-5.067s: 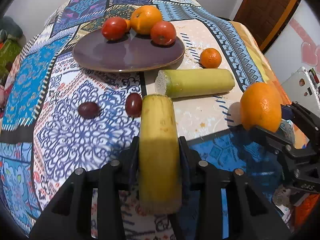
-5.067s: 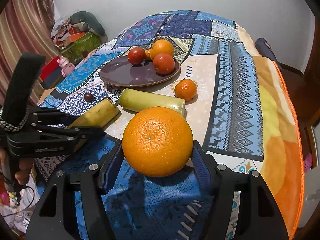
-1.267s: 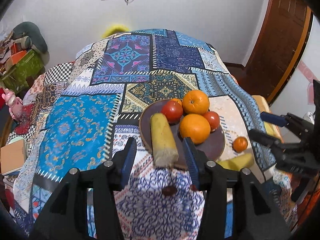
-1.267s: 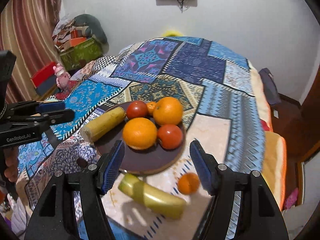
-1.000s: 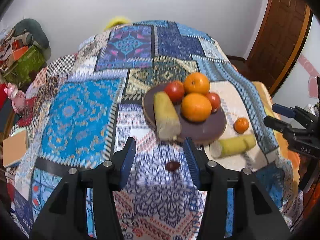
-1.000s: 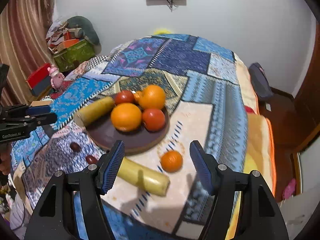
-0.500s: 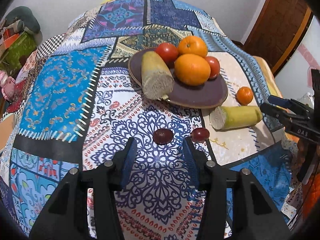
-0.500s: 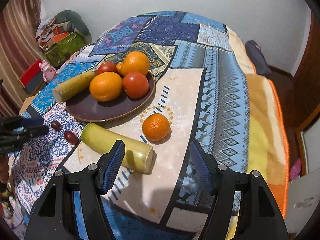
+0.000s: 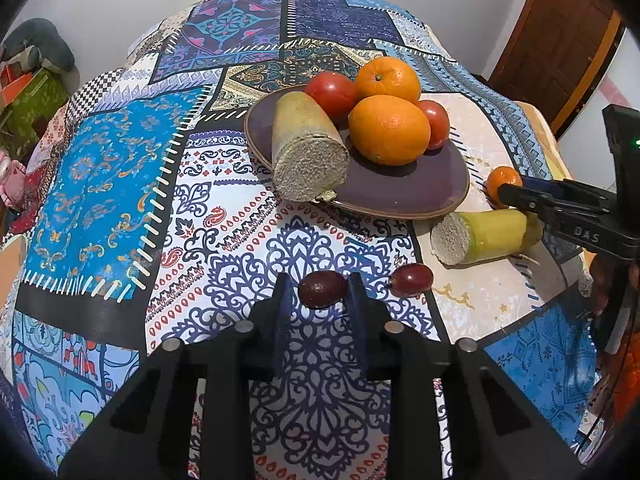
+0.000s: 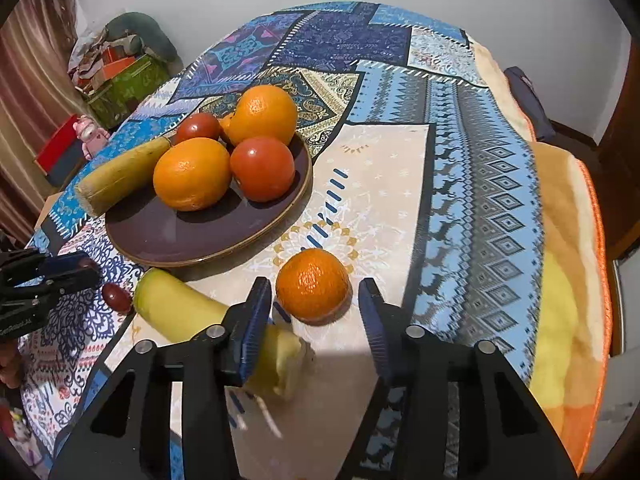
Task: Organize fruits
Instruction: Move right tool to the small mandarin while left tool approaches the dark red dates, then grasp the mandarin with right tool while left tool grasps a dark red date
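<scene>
Where the left wrist view looks steeply down on the patterned tabletop (image 9: 100, 184), the left tongs (image 9: 318, 298) have just closed and sit clamped on one dark grape (image 9: 322, 289). A second grape (image 9: 412, 279) lies just right of it. Beyond the grapes, the purple plate (image 9: 400, 196) carries two oranges (image 9: 388, 130), two tomatoes (image 9: 331, 89) and one cut banana piece (image 9: 306, 148). Right of the plate lie another banana piece (image 9: 480, 234) and one mandarin (image 9: 502, 176).

Across in the right wrist view, the right tongs (image 10: 316, 308) angle down with the mandarin (image 10: 313, 283) between them; their jaws have just been narrowing, yet slim gaps show on both sides. The banana piece (image 10: 180, 306) lies left of the mandarin, partly under the left finger (image 10: 252, 328); the plate (image 10: 200, 236) sits beyond.
</scene>
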`<state>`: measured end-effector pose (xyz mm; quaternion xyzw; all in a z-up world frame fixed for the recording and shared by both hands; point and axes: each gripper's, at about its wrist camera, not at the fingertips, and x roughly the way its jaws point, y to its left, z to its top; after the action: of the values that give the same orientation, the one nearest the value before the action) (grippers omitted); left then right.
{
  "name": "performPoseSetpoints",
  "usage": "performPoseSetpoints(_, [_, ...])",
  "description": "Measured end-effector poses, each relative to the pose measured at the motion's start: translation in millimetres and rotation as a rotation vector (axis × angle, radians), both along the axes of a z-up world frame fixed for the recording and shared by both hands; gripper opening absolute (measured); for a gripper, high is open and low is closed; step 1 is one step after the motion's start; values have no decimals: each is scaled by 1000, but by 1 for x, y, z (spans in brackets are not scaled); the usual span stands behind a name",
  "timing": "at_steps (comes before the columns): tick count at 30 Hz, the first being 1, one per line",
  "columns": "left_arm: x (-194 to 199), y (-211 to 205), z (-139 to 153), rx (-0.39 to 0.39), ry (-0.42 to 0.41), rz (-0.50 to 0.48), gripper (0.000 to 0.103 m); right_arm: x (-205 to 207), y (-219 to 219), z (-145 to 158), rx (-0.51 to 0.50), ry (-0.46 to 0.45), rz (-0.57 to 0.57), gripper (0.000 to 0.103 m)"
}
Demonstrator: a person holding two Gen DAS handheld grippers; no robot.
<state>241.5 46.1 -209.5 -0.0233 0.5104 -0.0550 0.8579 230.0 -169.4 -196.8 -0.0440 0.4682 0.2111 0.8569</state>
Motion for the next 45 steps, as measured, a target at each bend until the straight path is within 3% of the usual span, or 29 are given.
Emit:
performPoseSetpoints(9, [-4, 3, 8, -15, -16, 5, 21, -1, 4, 1, 5, -2, 16, 36])
performPoseSetpoints(25, [8, -23, 52, -75, -115, -23, 21, -7, 29, 38, 64, -85, 72, 36])
performPoseSetpoints(45, [52, -34, 21, -75, -44, -15, 21, 15, 69, 13, 57, -30, 123, 36])
